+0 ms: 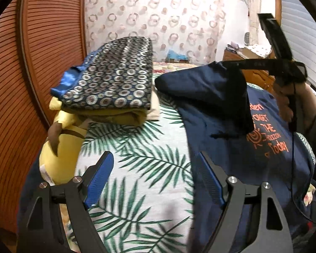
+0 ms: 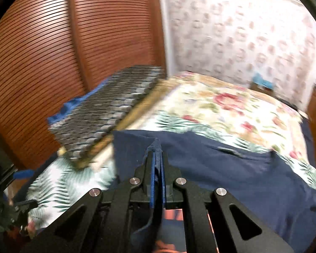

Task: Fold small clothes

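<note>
A navy T-shirt [image 1: 242, 158] with orange lettering lies on the palm-leaf bedcover [image 1: 137, 168]. My right gripper [image 1: 233, 64] is shut on a part of the shirt and holds it lifted and draped over the rest. In the right wrist view the shirt [image 2: 221, 164] is pinched between the blue pads of the right gripper [image 2: 157, 150]. My left gripper [image 1: 155, 166] is open and empty, low over the bedcover at the shirt's left edge; its right finger [image 1: 210, 179] is over the navy cloth.
A stack of folded clothes [image 1: 113, 84], topped by a blue circle-patterned piece, sits at the back left, also in the right wrist view [image 2: 107, 113]. A yellow plush toy [image 1: 59, 147] lies beside it. A slatted wooden wardrobe [image 1: 31, 73] stands on the left.
</note>
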{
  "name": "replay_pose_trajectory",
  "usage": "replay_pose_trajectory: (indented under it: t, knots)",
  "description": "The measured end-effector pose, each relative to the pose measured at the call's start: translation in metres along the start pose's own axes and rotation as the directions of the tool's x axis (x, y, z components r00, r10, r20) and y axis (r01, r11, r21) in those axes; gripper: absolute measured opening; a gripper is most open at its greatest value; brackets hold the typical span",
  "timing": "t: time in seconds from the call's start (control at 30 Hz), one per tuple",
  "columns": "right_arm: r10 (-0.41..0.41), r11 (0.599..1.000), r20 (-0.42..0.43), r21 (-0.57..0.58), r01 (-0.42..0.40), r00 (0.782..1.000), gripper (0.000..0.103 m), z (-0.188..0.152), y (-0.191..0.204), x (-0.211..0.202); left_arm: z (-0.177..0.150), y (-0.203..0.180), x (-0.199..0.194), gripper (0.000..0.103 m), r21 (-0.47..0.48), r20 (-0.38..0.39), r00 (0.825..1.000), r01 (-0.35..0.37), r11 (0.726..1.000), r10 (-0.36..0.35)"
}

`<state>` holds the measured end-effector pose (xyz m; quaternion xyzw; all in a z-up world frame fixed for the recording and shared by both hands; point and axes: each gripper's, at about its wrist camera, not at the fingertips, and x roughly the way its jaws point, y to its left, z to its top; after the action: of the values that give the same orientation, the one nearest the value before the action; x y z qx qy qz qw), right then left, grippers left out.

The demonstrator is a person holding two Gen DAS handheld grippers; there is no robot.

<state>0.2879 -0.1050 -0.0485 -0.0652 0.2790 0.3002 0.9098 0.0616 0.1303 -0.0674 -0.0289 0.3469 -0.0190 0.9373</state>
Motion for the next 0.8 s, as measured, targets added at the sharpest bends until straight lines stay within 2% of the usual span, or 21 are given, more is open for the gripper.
replay_pose_trajectory:
  t: [0.13, 0.23, 0.27, 0.3, 0.37, 0.57, 0.8]
  knots:
    - [-0.1, 0.993, -0.055, 0.058, 0.103, 0.993, 0.005, -0.007, -0.019, 0.017, 0.001, -0.012, 0.009, 0.082, 0.018, -0.014, 1.0, 0.017, 1.0, -0.017]
    - [-0.113, 0.99, -0.107, 0.07, 0.121, 0.988, 0.01, -0.009, -0.017, 0.03, 0.004, -0.022, 0.017, 0.082, 0.039, -0.029, 0.999, 0.028, 0.999, -0.027]
    - [-0.112, 0.99, -0.127, 0.074, 0.122, 0.986, 0.019, -0.011, -0.017, 0.034, 0.005, -0.025, 0.019, 0.082, 0.044, -0.032, 0.999, 0.03, 0.999, -0.028]
    - [-0.111, 0.99, -0.135, 0.076, 0.122, 0.985, 0.036, -0.011, -0.019, 0.036, 0.005, -0.027, 0.021, 0.082, 0.051, -0.035, 0.999, 0.032, 0.998, -0.031]
    - [-0.1, 0.99, -0.137, 0.085, 0.112, 0.986, 0.055, -0.012, -0.022, 0.035, 0.008, -0.033, 0.027, 0.082, 0.063, -0.042, 0.998, 0.038, 0.997, -0.035]
    - [-0.115, 0.986, -0.137, 0.105, 0.13, 0.984, 0.056, -0.018, -0.053, -0.002, 0.016, -0.05, 0.045, 0.082, 0.087, -0.066, 0.996, 0.06, 0.994, -0.055]
    - [-0.151, 0.973, -0.091, 0.163, 0.165, 0.984, 0.056, -0.057, -0.078, -0.078, 0.028, -0.078, 0.059, 0.082, 0.115, -0.075, 0.992, 0.114, 0.987, -0.105]
